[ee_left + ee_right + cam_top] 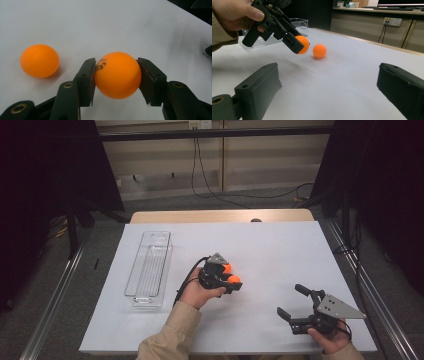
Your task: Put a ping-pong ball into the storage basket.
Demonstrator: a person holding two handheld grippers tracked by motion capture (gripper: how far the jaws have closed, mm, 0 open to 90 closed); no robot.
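Fingers (86,80) of the left gripper (117,75) pinch an orange ball (117,74) from both sides, pads flat against its widest part. We see it in the right gripper view lifted clear of the white table (280,245), near the table's middle. A second orange ball (39,60) rests on the sheet just beside the held one, apart from it and untouched. Right gripper (296,304) sits near the front right corner, fingers spread wide with nothing between them.

A clear tray (149,270) lies lengthwise toward the left edge, and we cannot see anything in it. We judge the step in hand to be carrying the held ball over to that tray.

Notes for doing it well:
- We keep the pinch steady; a round, smooth ball may squirt out if the pads slip off its widest part.
- We lift enough to clear the tray's wall before crossing it.
- We lower the ball close to the tray floor before releasing, so it does not bounce out.
- We avoid nudging the second ball while swinging away; it would roll easily.
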